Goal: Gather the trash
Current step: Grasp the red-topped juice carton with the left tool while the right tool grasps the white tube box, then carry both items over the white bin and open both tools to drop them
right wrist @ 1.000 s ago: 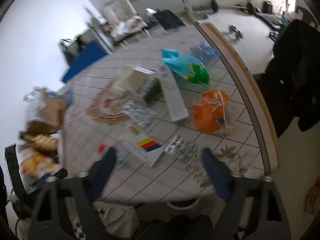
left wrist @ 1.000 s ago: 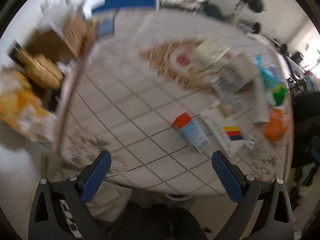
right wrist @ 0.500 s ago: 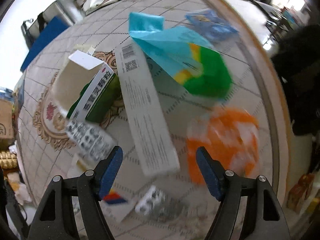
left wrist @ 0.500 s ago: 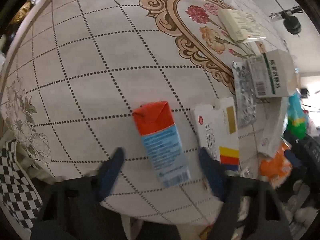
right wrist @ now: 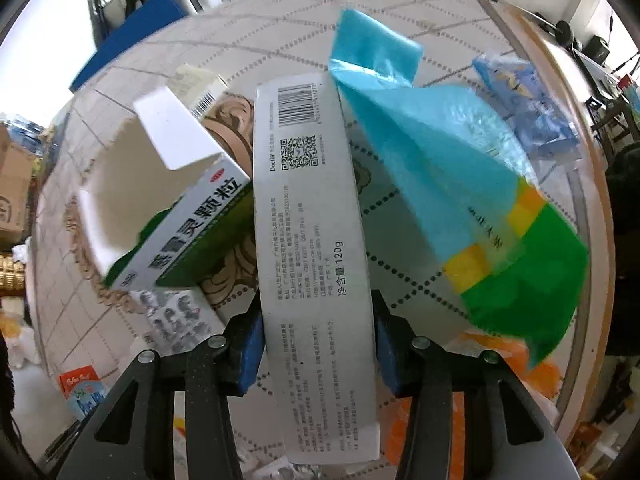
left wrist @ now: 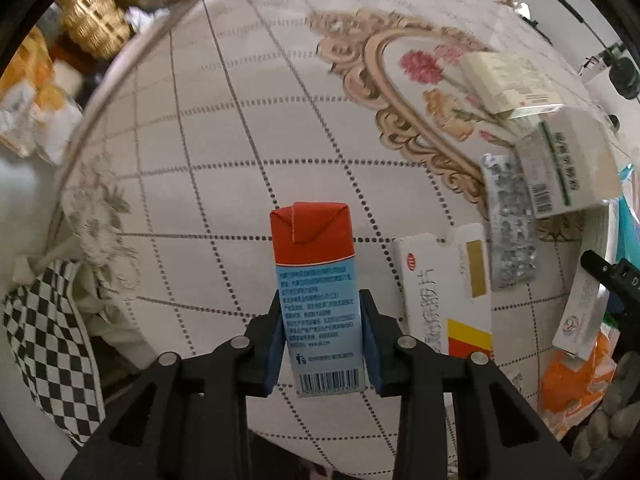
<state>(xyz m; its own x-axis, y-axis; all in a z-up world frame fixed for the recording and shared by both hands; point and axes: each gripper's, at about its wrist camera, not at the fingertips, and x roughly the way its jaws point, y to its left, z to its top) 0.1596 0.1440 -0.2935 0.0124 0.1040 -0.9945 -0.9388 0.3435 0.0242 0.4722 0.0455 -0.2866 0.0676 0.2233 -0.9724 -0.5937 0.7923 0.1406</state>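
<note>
My left gripper (left wrist: 322,336) is shut on a red-and-blue drink carton (left wrist: 316,292), its blue pads pressed against both sides, just above the patterned tablecloth (left wrist: 224,160). My right gripper (right wrist: 318,344) is shut on a long white box (right wrist: 312,240) with a barcode and QR code. The carton also shows in the right wrist view (right wrist: 82,390) at lower left. The white box also shows at the right edge of the left wrist view (left wrist: 584,312).
More trash lies on the table: an open green-and-white medicine box (right wrist: 168,216), blister packs (left wrist: 508,224), a flat white carton with a yellow-and-red stripe (left wrist: 444,292), a cream box (left wrist: 508,80), a blue-green plastic bag (right wrist: 460,196), an orange bag (left wrist: 576,380). Clutter and boxes (left wrist: 92,20) stand beyond the left table edge.
Both grippers moved down to the table and shut, the left on the drink carton, the right on the long white box; both were open half a second ago.
</note>
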